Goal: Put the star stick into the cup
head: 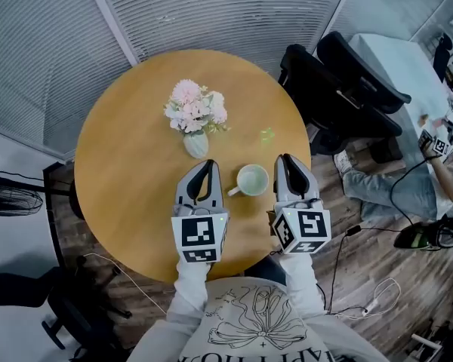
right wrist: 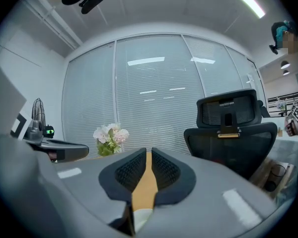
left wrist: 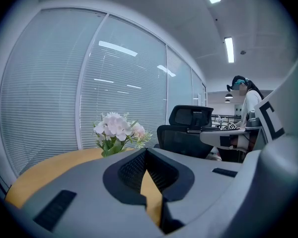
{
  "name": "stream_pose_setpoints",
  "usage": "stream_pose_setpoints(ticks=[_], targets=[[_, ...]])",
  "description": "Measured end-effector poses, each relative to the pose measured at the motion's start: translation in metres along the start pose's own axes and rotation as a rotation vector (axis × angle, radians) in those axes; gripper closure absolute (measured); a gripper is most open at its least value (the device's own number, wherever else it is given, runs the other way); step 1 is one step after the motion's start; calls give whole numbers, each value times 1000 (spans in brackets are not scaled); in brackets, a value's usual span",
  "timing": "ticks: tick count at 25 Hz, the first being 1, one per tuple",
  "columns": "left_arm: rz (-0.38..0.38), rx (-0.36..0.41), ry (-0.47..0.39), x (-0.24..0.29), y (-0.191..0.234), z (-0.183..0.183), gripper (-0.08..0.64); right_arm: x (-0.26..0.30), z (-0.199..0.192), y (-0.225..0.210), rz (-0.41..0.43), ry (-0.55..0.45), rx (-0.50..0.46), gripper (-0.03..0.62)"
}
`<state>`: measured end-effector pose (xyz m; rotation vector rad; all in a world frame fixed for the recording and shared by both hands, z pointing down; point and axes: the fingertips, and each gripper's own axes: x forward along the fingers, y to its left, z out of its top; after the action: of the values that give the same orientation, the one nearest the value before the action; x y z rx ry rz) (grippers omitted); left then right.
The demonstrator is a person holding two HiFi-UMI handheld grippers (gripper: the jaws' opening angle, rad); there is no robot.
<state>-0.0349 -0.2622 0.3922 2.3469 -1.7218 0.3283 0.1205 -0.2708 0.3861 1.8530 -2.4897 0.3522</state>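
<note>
A small pale green star stick [head: 266, 136] lies flat on the round wooden table [head: 128, 149], behind and slightly right of the white cup [head: 252, 180]. The cup stands upright between my two grippers, its handle pointing left. My left gripper [head: 208, 164] rests just left of the cup, its fingertips touching and nothing held. Just right of the cup, my right gripper [head: 285, 159] points toward the star stick and stops short of it. Its pads [right wrist: 164, 170] stand a narrow slit apart with only table showing between them.
A vase of pink and white flowers [head: 195, 111] stands at the table's middle, behind my left gripper. Black office chairs [head: 340, 89] crowd the table's right side. A seated person [head: 408, 191] is farther right, cables lie on the floor, and a fan [head: 7, 198] stands left.
</note>
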Motion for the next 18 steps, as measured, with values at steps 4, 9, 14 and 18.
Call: stream_pose_setpoints(ticks=[4,9,14,18], targets=[[1,-1,-6,-4,-1,2,554,-3,1,3,6,-1,-8,548],[3,-1,-13,-9,-3,5,554,-8,6,5,10,-9,-14,548],[2,3,-19,-13,-5,8,554,-13,8,5,5,-12,-9,547],[-1,9,-19,-14,-6,9,554,-16,10,4,2,-17,-4,546]])
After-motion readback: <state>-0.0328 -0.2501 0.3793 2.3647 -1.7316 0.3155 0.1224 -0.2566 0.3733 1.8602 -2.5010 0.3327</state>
